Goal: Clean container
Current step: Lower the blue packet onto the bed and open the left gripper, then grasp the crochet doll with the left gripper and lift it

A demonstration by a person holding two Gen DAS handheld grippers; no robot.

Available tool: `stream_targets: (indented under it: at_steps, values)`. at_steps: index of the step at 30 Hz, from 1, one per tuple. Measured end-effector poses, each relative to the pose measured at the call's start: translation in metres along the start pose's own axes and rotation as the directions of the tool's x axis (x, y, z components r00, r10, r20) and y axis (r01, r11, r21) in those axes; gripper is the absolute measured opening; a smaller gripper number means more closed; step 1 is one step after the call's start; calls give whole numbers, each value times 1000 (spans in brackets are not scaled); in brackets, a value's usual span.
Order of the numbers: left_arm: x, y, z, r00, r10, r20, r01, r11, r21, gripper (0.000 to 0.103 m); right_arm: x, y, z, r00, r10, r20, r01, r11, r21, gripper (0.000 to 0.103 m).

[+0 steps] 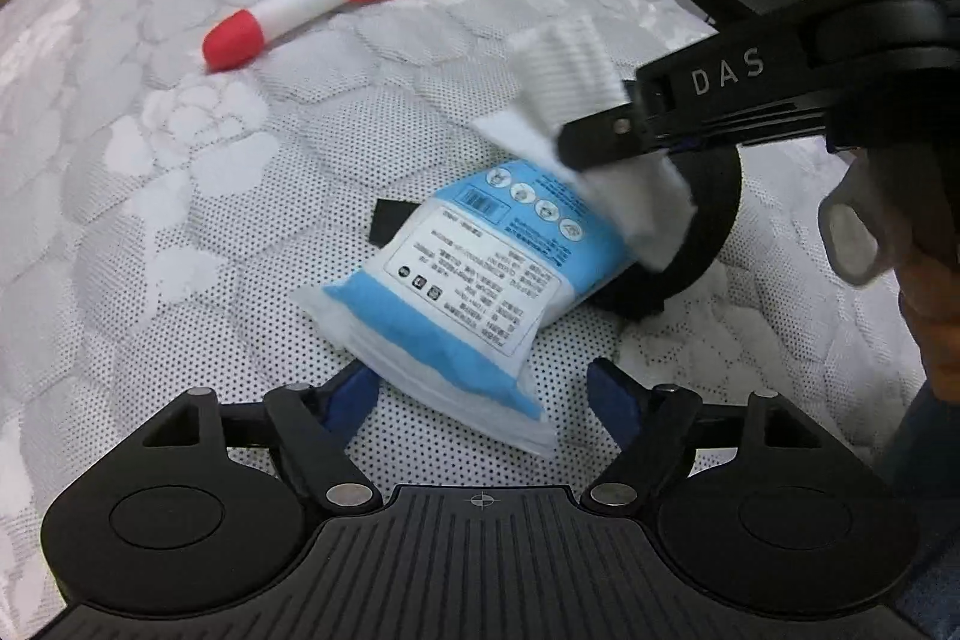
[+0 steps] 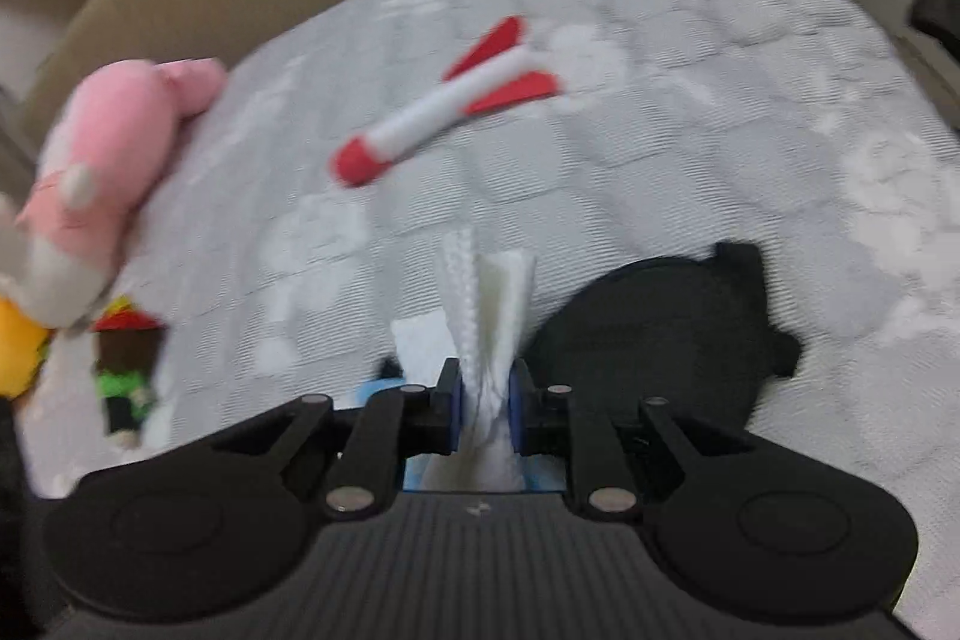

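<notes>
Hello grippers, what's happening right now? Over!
Right gripper shut on white wipe. Left gripper open around wipes pack. Black container beside, nothing blocking.

Across the right wrist view we see motion blur that softens the pink plush toy (image 2: 114,148), which the left edge cuts off. The wipe packet (image 1: 456,292) hides much of a black round container (image 1: 702,244), and its small print is unreadable.

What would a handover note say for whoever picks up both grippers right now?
Right gripper: shut on a white wipe.
Left gripper: open, holding nothing, its jaws on either side of the blue wipe pack's near end.
The pack lies on the quilted cover, partly over the black container.
Done: wipe taken in hand.
Left: wiping the container; no wiping shows yet.
</notes>
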State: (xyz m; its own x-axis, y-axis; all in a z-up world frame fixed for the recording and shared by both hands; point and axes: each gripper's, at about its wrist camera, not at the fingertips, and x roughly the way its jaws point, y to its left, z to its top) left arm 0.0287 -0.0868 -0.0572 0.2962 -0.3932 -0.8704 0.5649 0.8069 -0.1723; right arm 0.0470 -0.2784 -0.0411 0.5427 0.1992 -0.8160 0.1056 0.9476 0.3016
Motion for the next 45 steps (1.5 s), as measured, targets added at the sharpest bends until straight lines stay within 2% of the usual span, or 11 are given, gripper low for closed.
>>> stream_targets:
  at_steps: [5, 9, 15, 19, 21, 25, 27, 29, 38, 41, 45]
  values:
    - [-16, 11, 11, 999, -8, 32, 9, 999, -37, 91, 1, 4, 0, 999, -39, 18, 40, 998, -57, 18]
    - [-81, 70, 14, 978, 109, 176, -59, 962, -268, 95, -3, 0, 0, 999, 35, 29, -34, 999, -12, 18]
    - [-122, 179, -26, 822, 569, 25, -440, 663, -605, 101, -1, -5, 1, 966, 257, -11, -254, 960, 116, 18]
    - [-102, 219, -41, 877, 480, -37, -357, 598, -717, 101, 1, 9, -1, 969, 244, -22, -243, 969, 43, 19]
    - [-85, 222, -32, 888, 459, -17, -337, 627, -702, 101, 1, 13, -3, 965, 260, -26, -259, 965, 36, 18]
    - [-35, 217, -17, 795, 587, -152, -569, 636, -520, 101, 1, 16, -4, 971, 236, -28, -236, 972, 5, 18]
    - [-27, 212, -22, 790, 595, -146, -581, 653, -486, 95, 0, 15, -4, 975, 223, -21, -223, 975, 4, 18]
    - [-32, 207, -20, 822, 558, -118, -534, 682, -500, 67, 1, 13, -3, 975, 220, -20, -220, 975, 13, 18]
    - [-51, 107, -12, 947, 321, -21, -316, 914, -256, 67, 3, 6, -1, 999, 42, 18, -41, 998, -42, 17]
    - [-44, 91, -30, 987, 136, -81, -155, 934, -321, 70, 1, 8, -2, 994, 109, 13, -109, 994, -16, 17]
    - [-20, 98, -42, 994, 5, -110, -47, 922, -385, 81, -14, 37, -1, 974, 220, 54, -217, 975, -57, 17]
